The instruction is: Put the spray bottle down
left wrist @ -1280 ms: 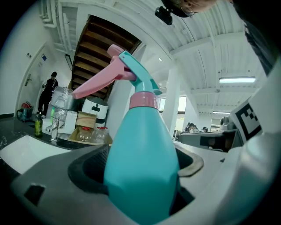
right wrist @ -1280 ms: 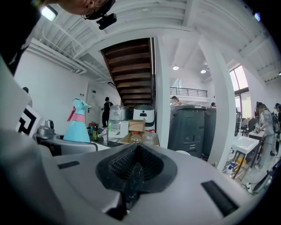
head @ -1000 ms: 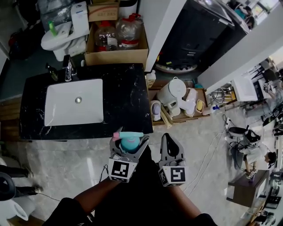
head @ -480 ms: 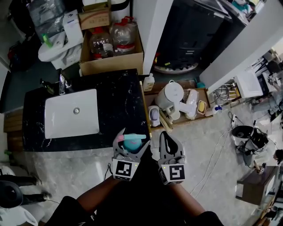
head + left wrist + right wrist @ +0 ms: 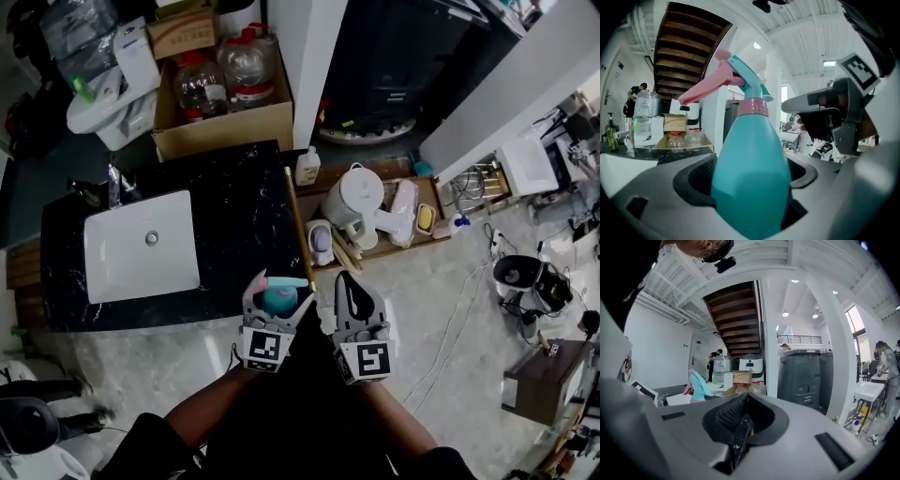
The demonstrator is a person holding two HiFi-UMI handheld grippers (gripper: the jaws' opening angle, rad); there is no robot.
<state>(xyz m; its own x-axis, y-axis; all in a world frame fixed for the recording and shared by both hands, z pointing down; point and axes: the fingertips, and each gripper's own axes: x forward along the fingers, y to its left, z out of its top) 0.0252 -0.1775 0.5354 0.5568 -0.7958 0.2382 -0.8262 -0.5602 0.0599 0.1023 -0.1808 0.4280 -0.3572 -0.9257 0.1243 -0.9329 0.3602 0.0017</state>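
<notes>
A teal spray bottle (image 5: 278, 301) with a pink trigger stands upright between the jaws of my left gripper (image 5: 278, 292), which is shut on its body. In the left gripper view the spray bottle (image 5: 752, 154) fills the middle, clamped by the left gripper (image 5: 750, 187). It hangs over the front right corner of the black marble counter (image 5: 244, 216). My right gripper (image 5: 349, 286) is just to the right, over the floor, shut with nothing in it. In the right gripper view the right gripper (image 5: 742, 423) has its pads pressed together, and the spray bottle (image 5: 697, 386) shows at the left.
A white sink (image 5: 141, 248) with a faucet (image 5: 114, 183) is set in the counter's left half. Behind stand a cardboard box (image 5: 220, 117) with water bottles and a toilet (image 5: 98, 103). A low shelf holds a white kettle (image 5: 361, 197) to the right. Cables lie on the floor.
The head view has shifted, and the counter now lies closer to both grippers. The bottle has come over the counter's front right corner. Neither gripper has changed its hold.
</notes>
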